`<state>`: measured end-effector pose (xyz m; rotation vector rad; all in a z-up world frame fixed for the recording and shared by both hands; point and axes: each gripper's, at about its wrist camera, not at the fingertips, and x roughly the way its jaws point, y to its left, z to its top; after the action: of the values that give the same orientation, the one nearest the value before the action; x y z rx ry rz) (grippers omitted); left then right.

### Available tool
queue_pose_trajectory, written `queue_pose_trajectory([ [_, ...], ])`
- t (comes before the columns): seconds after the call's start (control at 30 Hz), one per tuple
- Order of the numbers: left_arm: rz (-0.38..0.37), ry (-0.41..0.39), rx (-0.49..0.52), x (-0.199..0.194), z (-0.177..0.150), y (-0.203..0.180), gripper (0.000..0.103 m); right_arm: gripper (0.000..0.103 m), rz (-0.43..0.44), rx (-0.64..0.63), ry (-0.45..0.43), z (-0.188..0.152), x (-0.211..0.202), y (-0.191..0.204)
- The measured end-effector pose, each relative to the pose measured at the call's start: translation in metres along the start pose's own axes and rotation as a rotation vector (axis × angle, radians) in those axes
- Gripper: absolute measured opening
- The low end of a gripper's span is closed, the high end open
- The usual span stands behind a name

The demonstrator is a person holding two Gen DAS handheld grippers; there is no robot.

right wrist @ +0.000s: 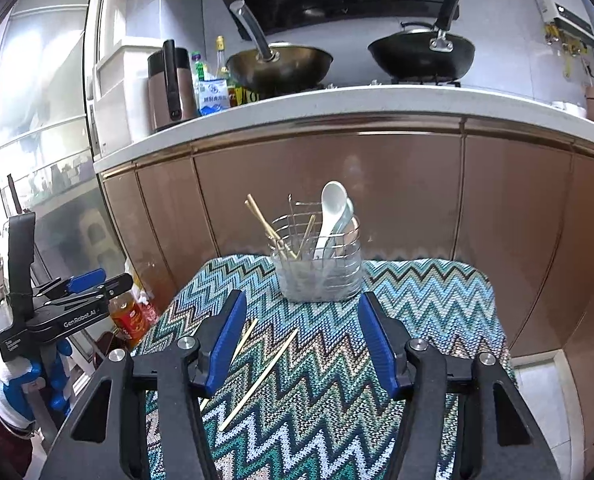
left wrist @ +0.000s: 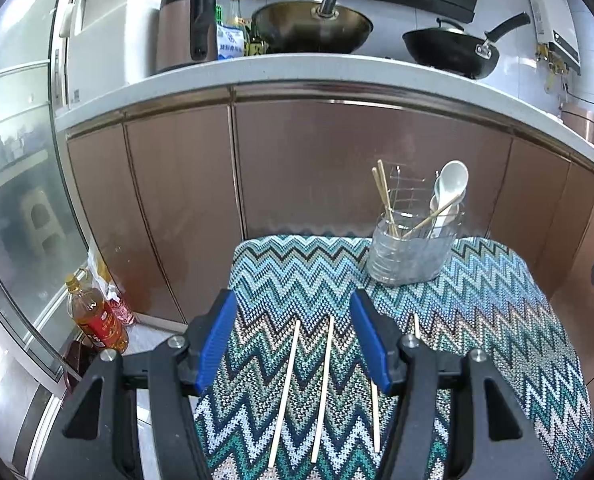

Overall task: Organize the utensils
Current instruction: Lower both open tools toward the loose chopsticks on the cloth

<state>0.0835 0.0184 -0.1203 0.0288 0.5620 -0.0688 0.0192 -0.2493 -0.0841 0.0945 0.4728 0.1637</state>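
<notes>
A clear wire utensil holder (left wrist: 413, 244) stands at the far edge of the zigzag cloth (left wrist: 297, 272), holding white spoons (left wrist: 451, 184) and a few chopsticks (left wrist: 385, 196). Three loose chopsticks lie on the cloth: two (left wrist: 285, 388) between my left gripper's fingers and one (left wrist: 375, 416) partly under the right finger. My left gripper (left wrist: 293, 340) is open and empty above them. My right gripper (right wrist: 301, 340) is open and empty, facing the holder (right wrist: 317, 272); two chopsticks (right wrist: 261, 380) show near its left finger. The left gripper also shows in the right wrist view (right wrist: 77, 292).
Brown cabinet doors (left wrist: 309, 168) rise just behind the cloth-covered stand. The counter above carries a wok (left wrist: 313, 28), a black pan (left wrist: 449, 50), a kettle (left wrist: 177, 28) and bottles. An oil bottle (left wrist: 97, 316) stands on the floor at left by a glass door.
</notes>
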Motion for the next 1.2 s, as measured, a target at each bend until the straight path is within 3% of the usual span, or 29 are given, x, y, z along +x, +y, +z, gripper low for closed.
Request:
queue_pose_trajectory([
  [0.83, -0.037, 0.214, 0.051, 0.110, -0.014, -0.007, 0.057, 0.050, 0.077, 0.002, 0.248, -0.019, 0.122, 0.000],
  [1.07, -0.191, 0.356, 0.015, 0.137, -0.012, -0.005, 0.054, 0.046, 0.148, 0.028, 0.367, -0.027, 0.156, 0.002],
  [1.2, -0.278, 0.485, -0.027, 0.162, -0.012, -0.005, 0.042, 0.042, 0.212, 0.085, 0.444, -0.032, 0.180, 0.000],
])
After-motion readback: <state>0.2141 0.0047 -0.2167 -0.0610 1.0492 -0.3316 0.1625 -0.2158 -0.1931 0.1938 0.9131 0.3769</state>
